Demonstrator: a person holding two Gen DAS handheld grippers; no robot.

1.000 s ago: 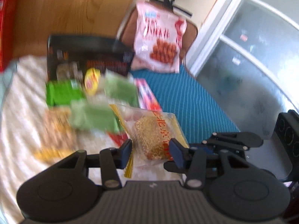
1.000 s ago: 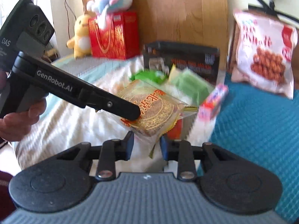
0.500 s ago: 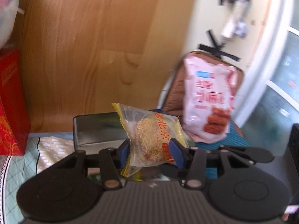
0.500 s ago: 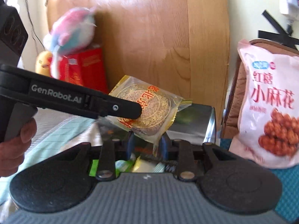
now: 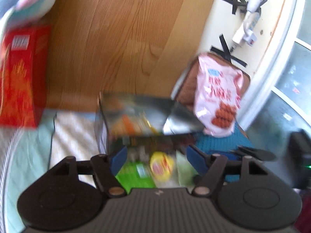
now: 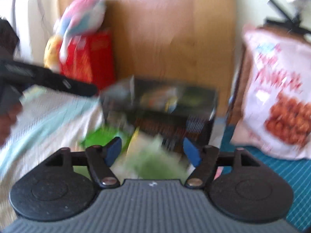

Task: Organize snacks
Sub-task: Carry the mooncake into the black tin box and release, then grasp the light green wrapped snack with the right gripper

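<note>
Both our grippers, left gripper (image 5: 156, 156) and right gripper (image 6: 152, 151), gape apart, empty. Dark box (image 5: 140, 116) sits mid-frame; loose snacks (image 5: 161, 165) lie just below it. Frames blurred: we risk a hasty grab knocking packets off the bed (image 5: 31, 155).

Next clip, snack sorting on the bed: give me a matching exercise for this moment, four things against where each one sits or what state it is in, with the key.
Things
1. pink snack bag
2. red box
3. dark box
4. left claw

Places or states
A. open, nothing between its fingers
B. leaning upright on the brown chair back
C. standing by the wooden board, far left in the left wrist view
D. open-topped, behind the green packets

Pairs: 1-B, 2-C, 3-D, 4-A
</note>
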